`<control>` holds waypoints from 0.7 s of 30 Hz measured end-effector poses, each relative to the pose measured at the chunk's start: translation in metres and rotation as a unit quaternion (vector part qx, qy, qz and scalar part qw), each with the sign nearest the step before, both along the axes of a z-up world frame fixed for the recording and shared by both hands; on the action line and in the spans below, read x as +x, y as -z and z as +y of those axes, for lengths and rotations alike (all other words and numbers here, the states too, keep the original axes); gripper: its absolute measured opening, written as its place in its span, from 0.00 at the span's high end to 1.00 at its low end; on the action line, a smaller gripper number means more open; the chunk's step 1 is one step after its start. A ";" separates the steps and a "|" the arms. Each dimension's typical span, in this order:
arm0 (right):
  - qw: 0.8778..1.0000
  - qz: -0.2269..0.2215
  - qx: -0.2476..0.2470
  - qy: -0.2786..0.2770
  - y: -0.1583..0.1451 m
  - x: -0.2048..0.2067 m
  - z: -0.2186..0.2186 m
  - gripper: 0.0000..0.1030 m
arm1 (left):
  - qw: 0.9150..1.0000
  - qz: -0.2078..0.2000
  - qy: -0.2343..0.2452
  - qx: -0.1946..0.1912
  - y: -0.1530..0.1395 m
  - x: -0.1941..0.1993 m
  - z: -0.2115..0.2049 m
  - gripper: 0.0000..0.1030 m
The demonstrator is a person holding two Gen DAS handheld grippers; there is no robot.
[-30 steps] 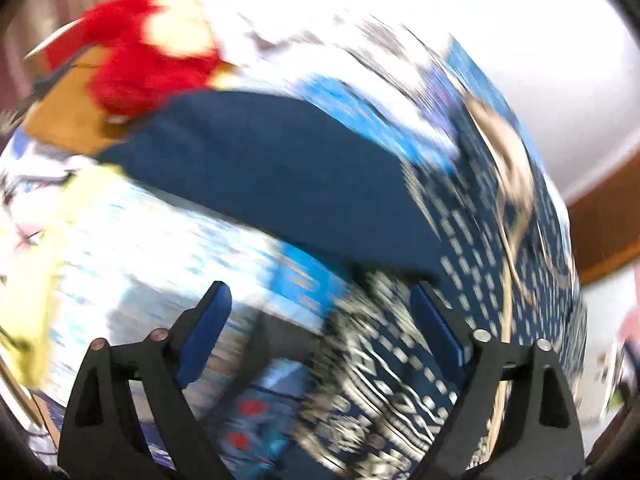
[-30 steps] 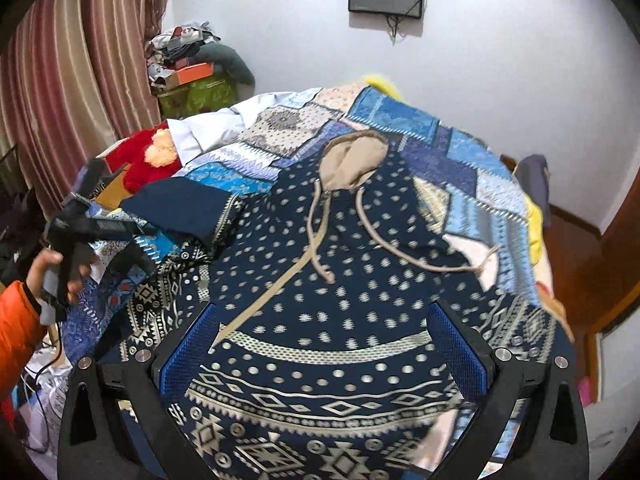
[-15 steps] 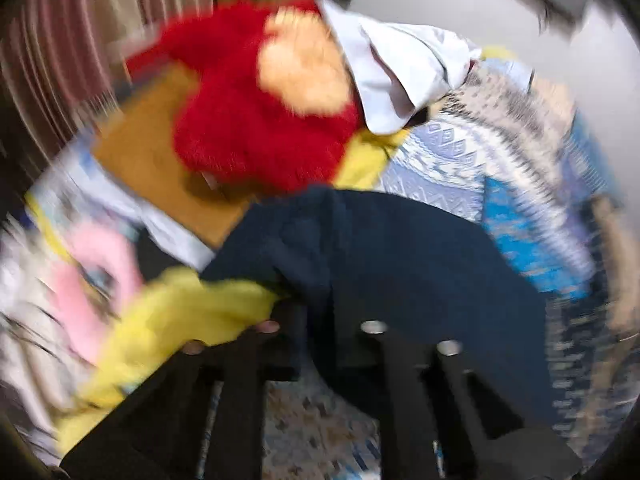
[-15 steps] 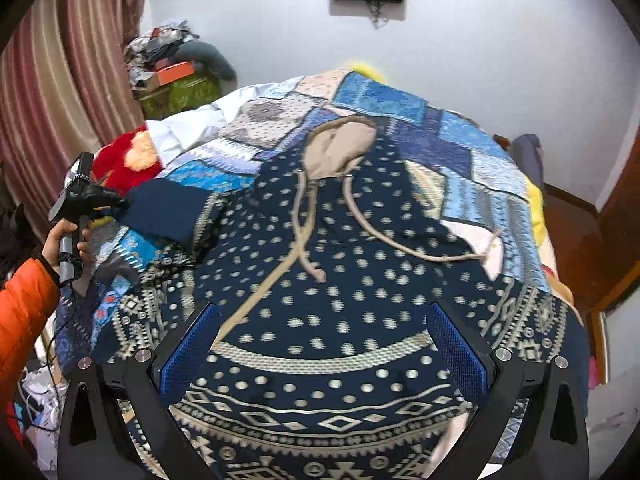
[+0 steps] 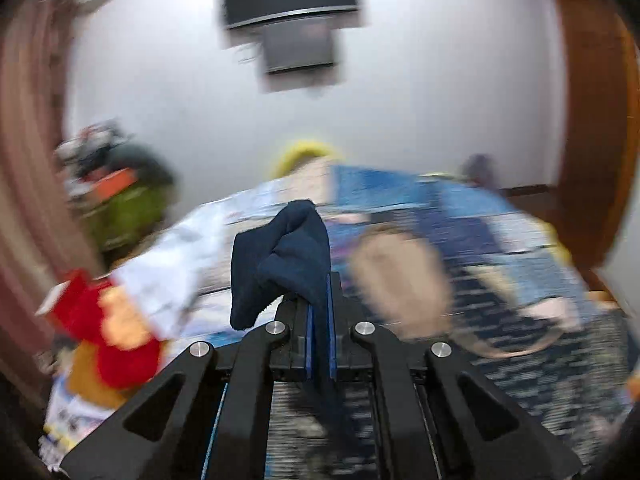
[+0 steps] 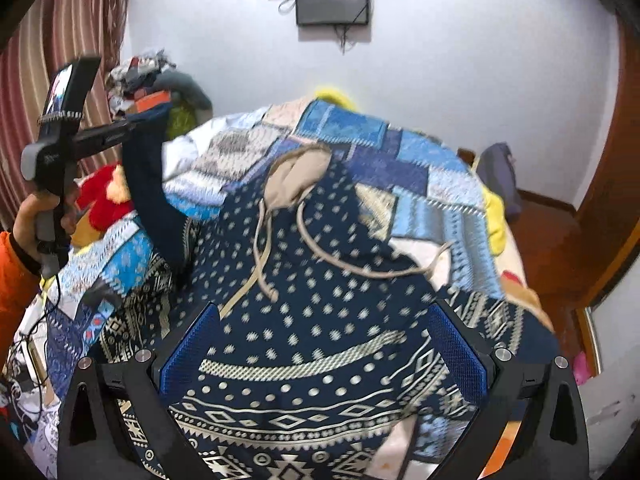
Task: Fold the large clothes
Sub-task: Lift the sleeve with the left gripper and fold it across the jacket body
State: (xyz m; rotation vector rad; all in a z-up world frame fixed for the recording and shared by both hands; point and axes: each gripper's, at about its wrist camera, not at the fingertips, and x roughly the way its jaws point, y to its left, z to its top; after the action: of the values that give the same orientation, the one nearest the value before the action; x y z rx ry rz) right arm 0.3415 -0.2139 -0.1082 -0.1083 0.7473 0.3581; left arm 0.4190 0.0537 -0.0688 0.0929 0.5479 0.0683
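The left claw (image 5: pixel 318 320) is clamped on the plain dark blue sleeve (image 5: pixel 288 256) of the hoodie (image 6: pixel 320 320), its two blue pads pressed together on the cloth, which bunches up above the tips and hangs down on the left of them. In the right wrist view the same claw (image 6: pixel 134 126) is held high above the left edge of the bed by a hand (image 6: pixel 44 212) in an orange sleeve (image 6: pixel 12 276), and the blue sleeve hangs from it in a long strip down to the shoulder of the hoodie. The right claw (image 6: pixel 320 344) stands apart, its blue pads wide on either side of the patterned chest, with nothing gripped between them; whether the pads touch the cloth I cannot tell. The hoodie lies spread face up along the middle of the bed, dark blue with pale dots and bands, its beige hood (image 6: pixel 296 178) toward the far edge and the two beige cords (image 6: pixel 352 264) trailing down over the chest. Under it is a blue patchwork quilt (image 6: pixel 416 152). A red plush toy (image 6: pixel 106 192) sits at the left edge of the bed beside a white cloth. A striped curtain (image 6: pixel 32 64) hangs at the left, and a dark screen (image 6: pixel 332 2) is mounted on the white wall beyond the far edge.
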 end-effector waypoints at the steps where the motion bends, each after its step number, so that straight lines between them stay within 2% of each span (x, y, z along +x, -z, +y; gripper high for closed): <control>1: 1.000 -0.004 0.003 0.004 -0.004 -0.001 -0.006 0.00 | 1.000 0.005 0.020 -0.007 -0.001 0.001 -0.013 0.95; 2: 1.000 -0.007 0.006 0.008 -0.007 -0.003 -0.012 0.00 | 0.998 0.020 0.052 -0.018 0.003 0.007 -0.037 0.95; 5: 1.000 -0.009 0.013 0.024 -0.011 -0.008 -0.035 0.00 | 0.992 0.063 0.105 -0.021 0.029 0.021 -0.084 0.95; 9: 0.999 -0.003 0.010 0.047 -0.011 -0.014 -0.068 0.00 | 0.974 0.156 0.162 -0.015 0.094 0.024 -0.140 0.95; 10: 0.998 -0.001 0.007 0.055 -0.009 -0.015 -0.075 0.00 | 0.966 0.186 0.176 -0.012 0.116 0.021 -0.153 0.95; 13: 0.997 0.013 0.007 0.070 -0.003 -0.015 -0.094 0.00 | 0.950 0.237 0.203 -0.008 0.155 0.004 -0.176 0.95; 15: 0.997 0.026 0.008 0.077 0.003 -0.013 -0.102 0.00 | 0.947 0.245 0.209 -0.002 0.164 -0.013 -0.188 0.93; 16: 0.996 0.033 0.010 0.081 0.006 -0.011 -0.104 0.00 | 0.945 0.249 0.213 -0.001 0.165 -0.018 -0.188 0.84; 17: 0.996 0.038 0.013 0.081 0.008 -0.010 -0.105 0.00 | 0.943 0.252 0.220 -0.007 0.164 -0.022 -0.188 0.69; 18: 0.996 0.043 0.018 0.080 0.011 -0.009 -0.105 0.00 | 0.940 0.255 0.227 -0.018 0.161 -0.026 -0.185 0.58; 19: 0.996 0.046 0.022 0.079 0.013 -0.007 -0.104 0.00 | 0.939 0.256 0.230 -0.028 0.158 -0.030 -0.180 0.35; 20: 0.995 0.050 0.025 0.079 0.015 -0.005 -0.101 0.00 | 0.940 0.251 0.229 -0.036 0.151 -0.035 -0.171 0.19; 21: 0.995 0.053 0.026 0.080 0.018 -0.002 -0.097 0.00 | 0.943 0.242 0.224 -0.035 0.144 -0.039 -0.159 0.15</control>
State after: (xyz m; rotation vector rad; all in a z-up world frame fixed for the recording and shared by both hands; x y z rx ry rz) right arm 0.3396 -0.3114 -0.1260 0.0202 0.8446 0.2325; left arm 0.3801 -0.1058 -0.2129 0.1643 1.0082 -0.4300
